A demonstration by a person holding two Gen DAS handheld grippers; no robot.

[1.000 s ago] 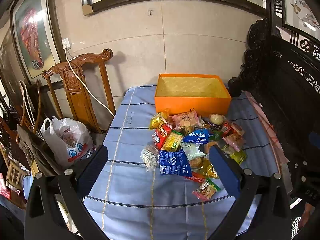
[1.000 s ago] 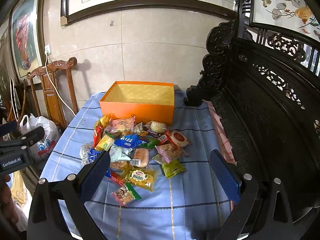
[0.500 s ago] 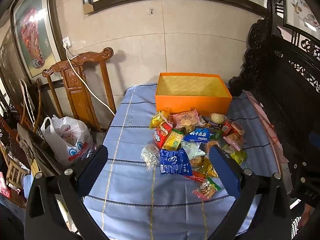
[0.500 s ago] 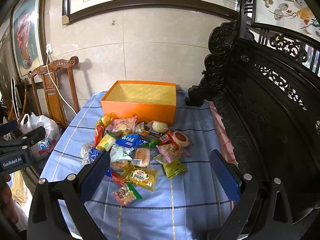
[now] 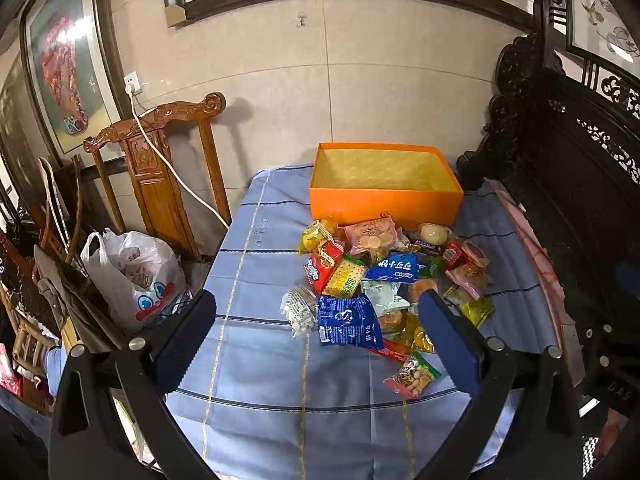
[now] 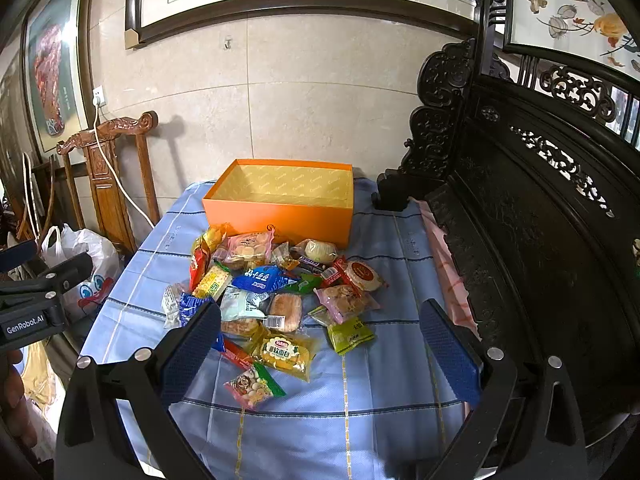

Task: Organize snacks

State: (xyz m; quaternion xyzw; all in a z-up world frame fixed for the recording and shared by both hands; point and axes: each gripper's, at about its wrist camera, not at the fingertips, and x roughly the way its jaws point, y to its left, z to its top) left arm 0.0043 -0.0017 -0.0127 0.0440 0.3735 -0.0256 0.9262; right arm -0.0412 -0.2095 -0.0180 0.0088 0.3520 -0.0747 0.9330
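before the orange box, bright mixed snack packets; both grippers empty, spread wide

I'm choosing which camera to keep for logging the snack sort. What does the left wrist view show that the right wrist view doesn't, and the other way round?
Only the left wrist view shows the large blue packet whole; in the right view a finger hides most of it.

Only the right wrist view shows the left gripper's body from the side, and the yellow packet uncovered.

Both show the empty orange box behind the snack pile on the blue tablecloth, the wooden chair, the white plastic bag, and open fingers holding nothing.
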